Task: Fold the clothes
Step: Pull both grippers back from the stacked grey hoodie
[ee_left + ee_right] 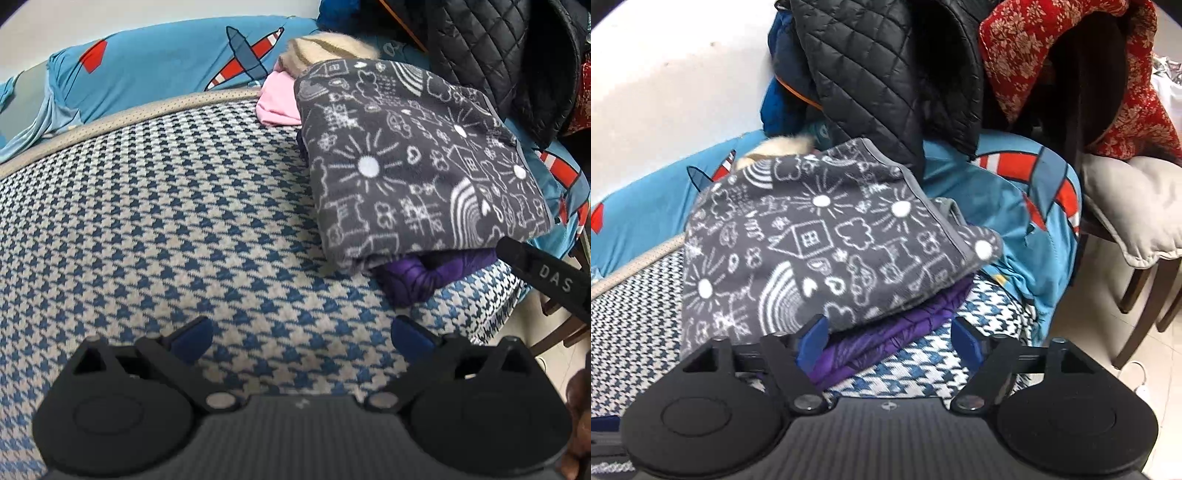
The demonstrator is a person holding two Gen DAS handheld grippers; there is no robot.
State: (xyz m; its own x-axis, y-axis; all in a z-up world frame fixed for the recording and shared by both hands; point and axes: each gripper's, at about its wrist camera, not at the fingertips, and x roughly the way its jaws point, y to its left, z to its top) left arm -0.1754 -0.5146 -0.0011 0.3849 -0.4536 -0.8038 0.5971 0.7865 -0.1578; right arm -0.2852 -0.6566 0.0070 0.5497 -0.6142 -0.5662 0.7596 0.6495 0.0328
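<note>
Fleece, grey with white doodles, lies folded (820, 243) on a purple garment (886, 343) at the right end of the houndstooth cover (147, 221). Soft, light and limp by the look of it, it is best taken by its near folded edge. Right gripper (890, 343) stands wide and empty beside that edge; left gripper (301, 338) is wide and empty over bare cover.

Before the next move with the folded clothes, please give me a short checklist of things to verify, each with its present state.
1. Left gripper empty, fingers apart: ok.
2. Right gripper released, nothing pinched: ok.
3. Grey doodle-print fleece garment folded on top of the purple garment: ok.
4. Stack fully on the blue houndstooth cover: ok.
5. Stack edges aligned: not ok, purple sticks out.
6. More clothes left to fold: cannot tell.
</note>
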